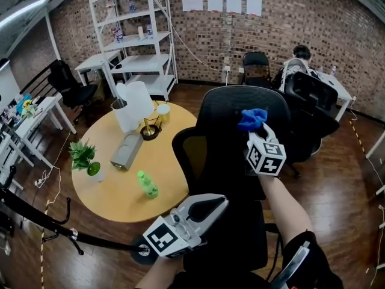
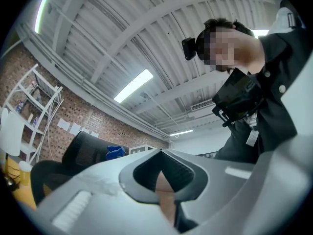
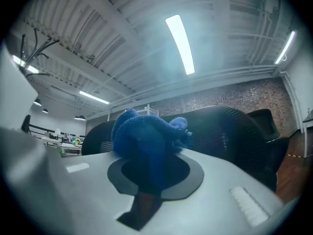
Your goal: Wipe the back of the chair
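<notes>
Fingers of the right gripper clamp one blue cloth at the top of one black chair back. The left gripper has its fingers pressed together, empty. One round table carries one green bottle and one plant in a pot.

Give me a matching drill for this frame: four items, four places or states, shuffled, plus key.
1 blue cloth
2 left tool
3 green bottle
4 white shelf rack

A by the brick wall
B on the round table
C shut, empty
D in the right tool, at the chair back

Pairs: 1-D, 2-C, 3-B, 4-A
</notes>
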Demonstrator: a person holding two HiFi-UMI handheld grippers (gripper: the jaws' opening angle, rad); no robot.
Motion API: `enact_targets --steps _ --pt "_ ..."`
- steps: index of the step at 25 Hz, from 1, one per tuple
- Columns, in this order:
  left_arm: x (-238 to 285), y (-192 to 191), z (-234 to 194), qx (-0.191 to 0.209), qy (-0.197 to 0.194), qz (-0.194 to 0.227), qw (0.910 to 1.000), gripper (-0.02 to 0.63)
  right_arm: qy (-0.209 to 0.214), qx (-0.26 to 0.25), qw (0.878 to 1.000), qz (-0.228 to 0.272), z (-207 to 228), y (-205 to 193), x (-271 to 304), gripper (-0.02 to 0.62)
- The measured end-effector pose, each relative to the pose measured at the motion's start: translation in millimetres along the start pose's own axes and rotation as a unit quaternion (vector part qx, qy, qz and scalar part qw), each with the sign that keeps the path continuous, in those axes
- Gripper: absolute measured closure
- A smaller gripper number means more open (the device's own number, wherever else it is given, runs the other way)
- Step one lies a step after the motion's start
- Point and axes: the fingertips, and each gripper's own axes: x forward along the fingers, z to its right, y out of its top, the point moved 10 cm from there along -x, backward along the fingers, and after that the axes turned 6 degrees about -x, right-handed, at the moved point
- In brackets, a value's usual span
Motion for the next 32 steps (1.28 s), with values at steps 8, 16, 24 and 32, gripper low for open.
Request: enact_targets --steps 8,16,24,32 --pt "-28.7 4.2 -5.2 0.015 0.048 -0.002 0.9987 0.604 0.061 0.034 0.997 0.012 -58.2 -0.7 23.5 0.545" --pt "-34.4 10.1 1.1 0.012 0.067 0.009 0.9976 0.604 0.124 0.037 0.991 0.018 -103.5 -2.3 25.6 0.544" --pt "-39.7 7.8 0.1 0.028 0.083 -0.009 0.9961 0.604 0.271 0.04 0.962 0.02 -160.6 -1.3 18.2 0.544" --pt "-39.0 12.3 2.4 0.047 0.099 -0.019 0.9938 0.604 0.363 0.045 0.929 -0.061 -174.0 -46.2 51.7 0.543"
